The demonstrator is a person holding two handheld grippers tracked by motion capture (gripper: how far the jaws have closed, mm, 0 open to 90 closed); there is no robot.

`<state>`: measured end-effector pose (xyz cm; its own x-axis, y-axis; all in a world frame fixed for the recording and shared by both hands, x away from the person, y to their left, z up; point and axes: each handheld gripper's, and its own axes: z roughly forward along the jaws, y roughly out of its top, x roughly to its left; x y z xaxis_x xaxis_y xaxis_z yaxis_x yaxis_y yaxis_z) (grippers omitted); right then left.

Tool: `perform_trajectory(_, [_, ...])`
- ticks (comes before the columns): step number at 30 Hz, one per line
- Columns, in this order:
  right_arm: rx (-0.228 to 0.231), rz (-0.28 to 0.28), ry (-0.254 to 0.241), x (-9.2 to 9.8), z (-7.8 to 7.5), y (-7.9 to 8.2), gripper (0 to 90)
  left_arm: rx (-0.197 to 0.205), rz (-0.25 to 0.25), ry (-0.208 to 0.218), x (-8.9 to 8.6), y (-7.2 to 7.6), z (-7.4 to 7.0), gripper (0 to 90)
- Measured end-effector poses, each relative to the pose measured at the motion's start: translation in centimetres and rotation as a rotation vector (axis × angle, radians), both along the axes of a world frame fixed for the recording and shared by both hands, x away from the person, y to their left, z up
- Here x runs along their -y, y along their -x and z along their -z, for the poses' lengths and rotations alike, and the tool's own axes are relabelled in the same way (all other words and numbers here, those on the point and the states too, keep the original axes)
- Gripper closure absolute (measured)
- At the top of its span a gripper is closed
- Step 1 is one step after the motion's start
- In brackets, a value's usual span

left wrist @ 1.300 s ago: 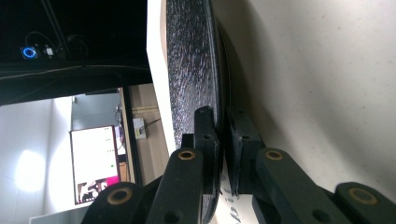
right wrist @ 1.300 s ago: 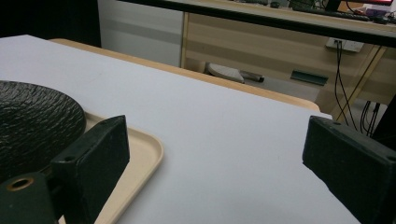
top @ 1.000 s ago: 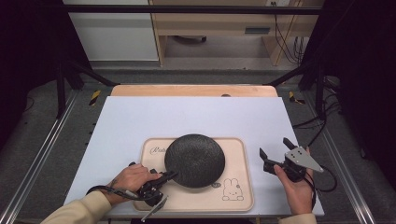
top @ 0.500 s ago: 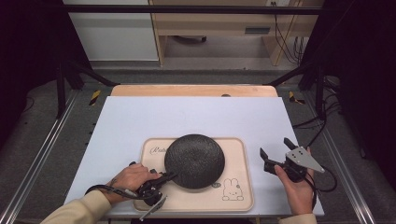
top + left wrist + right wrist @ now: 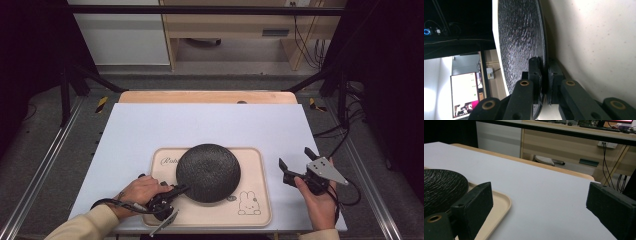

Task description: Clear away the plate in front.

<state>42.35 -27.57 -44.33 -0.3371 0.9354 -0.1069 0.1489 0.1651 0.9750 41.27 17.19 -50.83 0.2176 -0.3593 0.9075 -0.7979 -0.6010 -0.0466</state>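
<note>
Where the high view looks down, a wide pale grey-white tabletop (image 5: 210, 125) takes up the middle of the frame, with a wooden board edge along its far side. Toward the lower centre lies a beige rounded-rectangle tray (image 5: 255, 200) printed with a small rabbit drawing at its lower right corner. On the tray sits a round black plate with a rough textured surface (image 5: 208, 172), covering the tray's upper left part. At the lower left, the person's left hand (image 5: 137, 192) holds the left gripper (image 5: 182, 189), whose jaws are pinched onto the plate's near left rim; in the left gripper view the two black pads (image 5: 534, 75) press the rim from both sides. At the lower right, the right gripper (image 5: 296, 164) rests just beside the tray, jaws spread wide and holding nothing, well apart from the plate.
</note>
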Motion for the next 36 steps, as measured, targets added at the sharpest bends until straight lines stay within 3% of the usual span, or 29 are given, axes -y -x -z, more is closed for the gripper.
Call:
perform_trajectory(19, [0.007,0.001,-0.003,0.0,-0.1,0.0,7.4,-0.005,-0.032,0.011,-1.0,-0.1,-0.4,77.6])
perform_trajectory(22, [0.011,-0.002,-0.007,0.0,-0.2,0.1,7.5,0.006,-0.041,-0.003,-1.5,0.0,-0.7,77.3])
perform_trajectory(29, [0.012,-0.017,-0.008,-0.2,-0.2,0.0,7.4,0.002,-0.091,0.002,-3.3,0.4,-1.4,74.5])
perform_trajectory(31, [0.009,-0.026,0.002,-0.3,-0.2,-0.1,7.2,-0.016,-0.121,0.016,-3.9,0.3,-1.8,73.4])
perform_trajectory(36, [0.007,-0.058,0.032,-0.9,-0.1,-0.3,6.8,-0.028,-0.198,0.059,-4.3,-0.2,-3.6,61.1])
